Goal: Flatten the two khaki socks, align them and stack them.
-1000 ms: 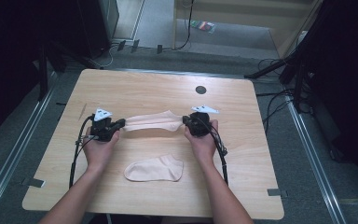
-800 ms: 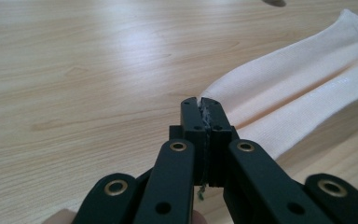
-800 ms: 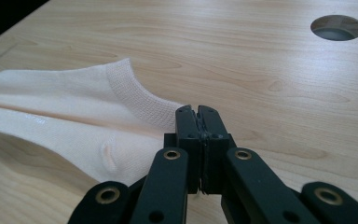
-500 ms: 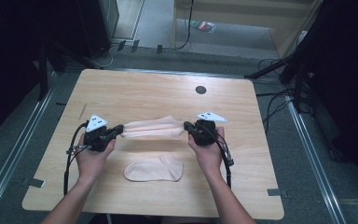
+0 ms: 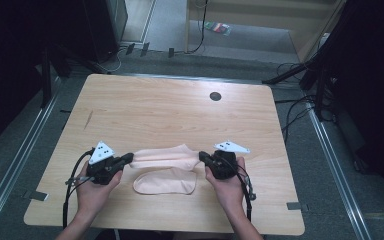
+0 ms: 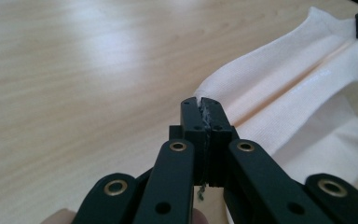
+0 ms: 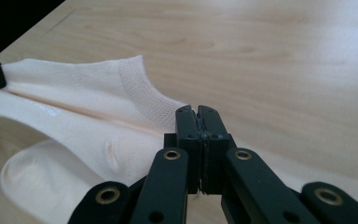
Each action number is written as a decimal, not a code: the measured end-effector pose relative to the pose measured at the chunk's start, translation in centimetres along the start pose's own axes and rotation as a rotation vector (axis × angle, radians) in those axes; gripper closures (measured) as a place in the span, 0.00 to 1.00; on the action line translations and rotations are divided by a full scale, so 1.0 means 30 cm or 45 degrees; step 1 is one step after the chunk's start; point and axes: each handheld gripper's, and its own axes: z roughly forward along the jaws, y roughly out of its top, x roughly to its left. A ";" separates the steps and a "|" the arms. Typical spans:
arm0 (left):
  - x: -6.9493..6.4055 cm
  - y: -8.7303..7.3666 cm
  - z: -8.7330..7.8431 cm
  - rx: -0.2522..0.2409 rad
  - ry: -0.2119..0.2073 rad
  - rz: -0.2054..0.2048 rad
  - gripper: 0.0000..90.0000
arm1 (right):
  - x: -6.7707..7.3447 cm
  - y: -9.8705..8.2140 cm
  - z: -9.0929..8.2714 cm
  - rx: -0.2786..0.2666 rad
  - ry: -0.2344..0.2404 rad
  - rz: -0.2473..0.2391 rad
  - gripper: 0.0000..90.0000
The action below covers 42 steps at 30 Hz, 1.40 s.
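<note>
A pale peach sock (image 5: 166,155) hangs stretched between my two grippers just above the wooden table (image 5: 170,107). My left gripper (image 5: 128,158) is shut on its left end, seen up close as the sock (image 6: 289,88) running away from the closed jaws of the left gripper (image 6: 204,105). My right gripper (image 5: 203,157) is shut on the sock's cuffed end (image 7: 144,88), the right gripper (image 7: 198,114) pinching cloth. A second matching sock (image 5: 166,181) lies flat on the table below the held one, also seen as the lower sock (image 7: 42,182).
A dark round hole (image 5: 215,96) sits in the table's far right part. Cables (image 5: 72,182) trail from both grippers toward the near edge. Dark stands and cables (image 5: 295,107) surround the table on the floor.
Both grippers have carried the stretched sock toward the near edge, bringing it close above the flat sock. Both stayed shut on it.
</note>
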 end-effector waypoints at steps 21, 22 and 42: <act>-0.082 -0.098 0.011 0.148 -0.038 0.071 1.00 | 0.025 -0.129 -0.004 0.084 0.019 -0.004 0.99; -0.082 -0.098 0.011 0.148 -0.038 0.071 1.00 | 0.025 -0.129 -0.004 0.084 0.019 -0.004 0.99; -0.040 -0.122 0.009 0.088 -0.140 -0.058 0.69 | 0.015 -0.163 -0.017 -0.067 0.024 0.082 0.55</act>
